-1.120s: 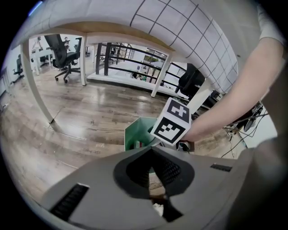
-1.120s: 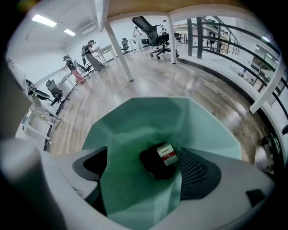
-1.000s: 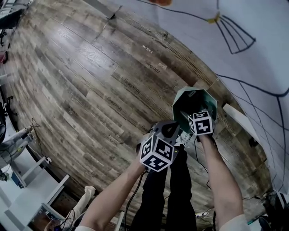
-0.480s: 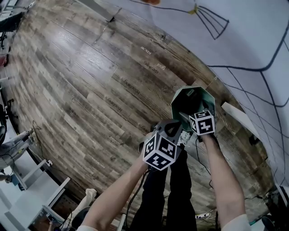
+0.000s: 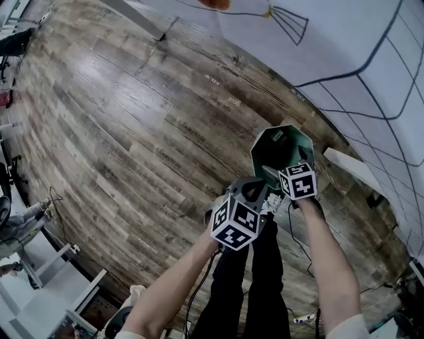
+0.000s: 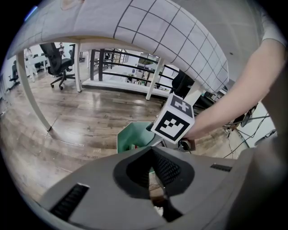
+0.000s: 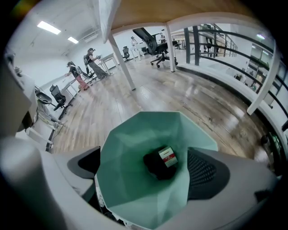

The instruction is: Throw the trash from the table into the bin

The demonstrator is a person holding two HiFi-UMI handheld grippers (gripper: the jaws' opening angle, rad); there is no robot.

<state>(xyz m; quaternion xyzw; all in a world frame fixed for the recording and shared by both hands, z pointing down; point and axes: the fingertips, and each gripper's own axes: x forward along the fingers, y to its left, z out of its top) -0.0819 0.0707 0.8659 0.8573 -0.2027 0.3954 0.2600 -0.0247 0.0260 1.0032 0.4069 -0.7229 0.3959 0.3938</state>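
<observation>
Two grippers low over brown wood-plank floor, both tipped steeply down.

Right gripper: straight above mouth of green faceted plastic bin. Jaws: just been opening, now wide apart, one pad at 9 o'clock of bin and one at 3 o'clock, nothing btwn them.

Dark lump of trash w/ red-and-white label: down at bin bottom, on jaw line, a touch toward 1 o'clock of centre, well apart from both pads. Label's long side approx. 11-to-5 o'clock.

Left gripper: jaws together at tips, nothing clamped. Bin at 11 o'clock of it, right gripper's marker cube at 1 o'clock, so parked just beside bin, not over it.

Judged: drop of this piece done. Key relation for next move, then, not jaws-to-lump but jaws-to-table. In head view, table under white cloth w/ dark grid lines at 12 to 2 o'clock from bin; right gripper on nearer side and already open, so prob. quicker for next pick.

Orange thing cut off at top of head view, by cloth edge: poss. more trash, can't tell.

Risk: catching cloth overhang near bin on way up.
</observation>
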